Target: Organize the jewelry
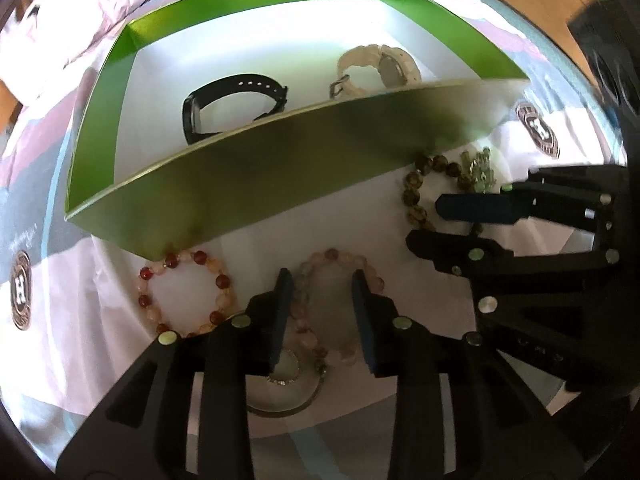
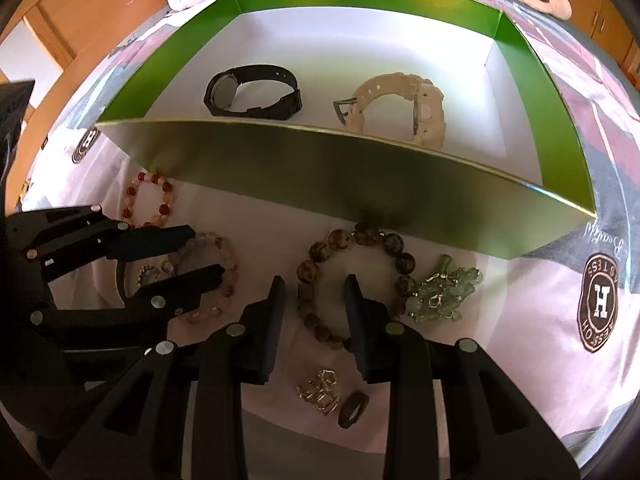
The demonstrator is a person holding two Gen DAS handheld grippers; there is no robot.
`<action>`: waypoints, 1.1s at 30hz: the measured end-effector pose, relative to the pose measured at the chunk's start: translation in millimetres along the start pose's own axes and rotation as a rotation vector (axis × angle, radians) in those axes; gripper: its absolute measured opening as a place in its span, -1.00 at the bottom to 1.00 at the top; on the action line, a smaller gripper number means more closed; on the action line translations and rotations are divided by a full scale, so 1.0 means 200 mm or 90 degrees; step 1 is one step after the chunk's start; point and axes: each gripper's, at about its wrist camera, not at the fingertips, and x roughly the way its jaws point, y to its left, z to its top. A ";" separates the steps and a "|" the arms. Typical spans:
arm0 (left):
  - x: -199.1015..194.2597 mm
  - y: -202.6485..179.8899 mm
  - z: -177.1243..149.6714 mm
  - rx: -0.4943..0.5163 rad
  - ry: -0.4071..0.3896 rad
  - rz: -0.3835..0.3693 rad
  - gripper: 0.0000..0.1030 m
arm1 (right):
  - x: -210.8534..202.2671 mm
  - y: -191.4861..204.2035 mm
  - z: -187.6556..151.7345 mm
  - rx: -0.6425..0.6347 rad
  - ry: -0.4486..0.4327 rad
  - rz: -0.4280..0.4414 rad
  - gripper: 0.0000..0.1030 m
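A green box point(image 1: 256, 184) point(image 2: 360, 168) holds a black watch point(image 1: 236, 104) point(image 2: 252, 94) and a cream watch point(image 1: 376, 70) point(image 2: 396, 108). In front of it lie a red-and-pink bead bracelet point(image 1: 182, 296) point(image 2: 150, 200), a pale pink bead bracelet point(image 1: 340, 264) point(image 2: 208, 276), a brown bead bracelet point(image 2: 352, 280) point(image 1: 416, 192) and a green stone piece point(image 2: 444, 292) point(image 1: 480, 172). My left gripper point(image 1: 322, 280) point(image 2: 206, 250) is open, its jaws astride the pale pink bracelet. My right gripper point(image 2: 314, 288) point(image 1: 424, 220) is open, its jaws astride the brown bracelet's left side.
A metal bangle point(image 1: 280, 396) lies under the left gripper. A gold chain piece point(image 2: 320, 392) and a dark ring point(image 2: 354, 410) lie under the right gripper. All rest on a patterned bedsheet point(image 2: 552, 344), with a pillow point(image 1: 80, 32) and wooden furniture point(image 2: 80, 8) behind.
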 end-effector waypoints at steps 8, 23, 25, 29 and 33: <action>0.00 -0.05 0.01 -0.002 -0.002 0.002 -0.86 | -0.03 0.04 -0.01 -0.001 -0.009 0.013 -0.85; -0.50 0.08 0.14 -0.048 -0.180 -0.078 -0.86 | -0.65 -0.11 0.12 0.048 -0.287 0.140 -0.85; -0.52 0.11 0.17 -0.064 -0.192 -0.077 -0.86 | -0.67 -0.14 0.15 0.071 -0.308 0.135 -0.85; -0.50 0.17 0.25 -0.085 -0.197 -0.049 -0.86 | -0.64 -0.22 0.21 0.102 -0.320 0.098 -0.85; -0.43 0.27 0.29 -0.115 -0.182 -0.026 -0.86 | -0.55 -0.31 0.25 0.123 -0.303 0.052 -0.85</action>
